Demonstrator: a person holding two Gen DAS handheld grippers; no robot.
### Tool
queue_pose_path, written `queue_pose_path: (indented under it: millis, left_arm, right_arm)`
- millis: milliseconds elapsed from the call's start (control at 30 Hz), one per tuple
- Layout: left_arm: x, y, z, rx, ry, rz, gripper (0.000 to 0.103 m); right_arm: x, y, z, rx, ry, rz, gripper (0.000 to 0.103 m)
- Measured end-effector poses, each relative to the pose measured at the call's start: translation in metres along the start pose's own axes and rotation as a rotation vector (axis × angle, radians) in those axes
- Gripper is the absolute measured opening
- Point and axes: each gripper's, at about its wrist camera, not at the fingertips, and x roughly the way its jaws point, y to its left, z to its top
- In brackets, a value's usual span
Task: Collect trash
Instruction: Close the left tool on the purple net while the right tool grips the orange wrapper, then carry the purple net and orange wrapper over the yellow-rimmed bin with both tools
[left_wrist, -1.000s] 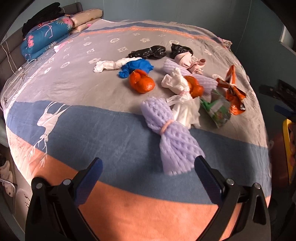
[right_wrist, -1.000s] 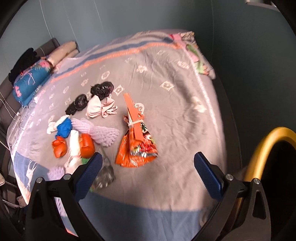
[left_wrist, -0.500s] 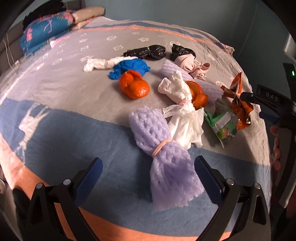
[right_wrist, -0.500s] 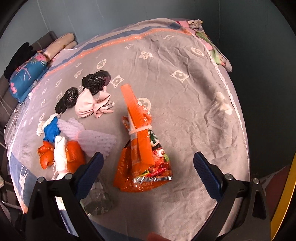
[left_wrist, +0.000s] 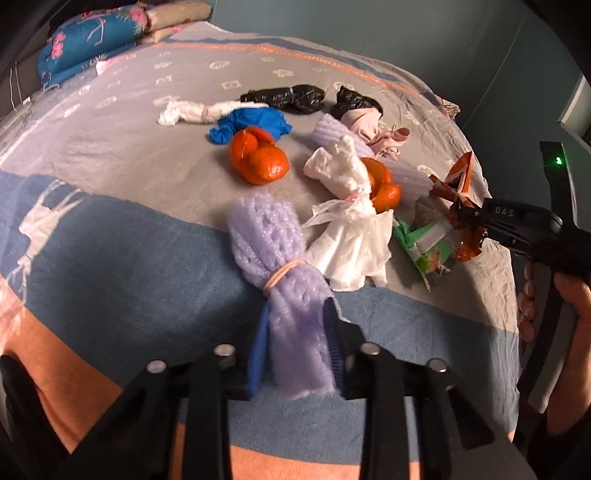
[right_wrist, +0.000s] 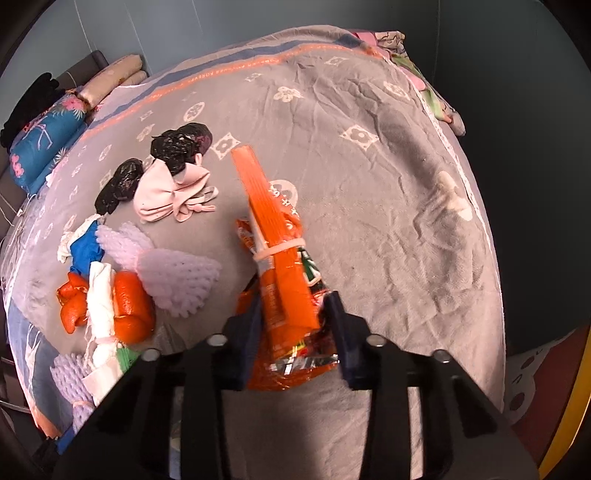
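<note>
Right now both grippers are down on the bed w/ trash between the pads. The left gripper (left_wrist: 297, 339) has just been closing & its blue pads press on the near end of a purple foam-net bundle (left_wrist: 280, 266), which is cinched at the middle w/ a rubber band and lies on the blue stripe of the bedspread (left_wrist: 110, 155). The right gripper (right_wrist: 295, 325) has likewise just been closing; its dark-blue pads squeeze the lower part of an orange snack wrapper (right_wrist: 284, 280), also tied round w/ a white band, top end sticking up & away over the grey part of the spread. From the left cam you can see that same gripper at the right edge, a hand (left_wrist: 561, 302) on its handle.

Rest of the pile sits just beyond the two:
- white plastic bag (left_wrist: 351, 229), knotted, touching the purple bundle
- orange peel (left_wrist: 258, 162), another bit behind the white bag
- green packet (left_wrist: 424, 243) beside the wrapper
- blue bag (left_wrist: 255, 123) & a white twist next to it
- two black bags (left_wrist: 288, 98), further back
- pink cloth-like wad (right_wrist: 170, 195) by a black bag
- second pale foam net (right_wrist: 173, 273)

Folded bedding (left_wrist: 92, 44) is stacked at the far left corner.
</note>
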Motion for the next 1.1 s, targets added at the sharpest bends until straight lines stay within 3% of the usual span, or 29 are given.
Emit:
queue_pose_path:
  millis: [233, 333, 500, 800, 1100]
  left_arm:
    - [-0.031, 0.01, -0.002, -0.005, -0.043, -0.041, 0.019]
    - [-0.049, 0.011, -0.004, 0.019, -0.08, -0.053, 0.019]
    - [-0.077, 0.009, -0.014, 0.089, -0.148, -0.024, 0.019]
    - [-0.093, 0.008, -0.026, 0.098, -0.13, -0.053, 0.019]
    - [-0.121, -0.025, -0.031, 0.165, -0.166, -0.088, 0.019]
  right_arm:
    - [-0.032, -0.003, -0.006, 0.028, -0.03, 0.055, 0.025]
    - [-0.052, -0.008, -0.011, 0.044, -0.03, 0.117, 0.025]
    - [-0.099, -0.009, -0.033, 0.003, -0.074, 0.171, 0.025]
    - [-0.182, -0.026, -0.089, -0.027, -0.112, 0.247, 0.025]
    - [-0.253, -0.064, -0.125, -0.009, -0.191, 0.269, 0.025]
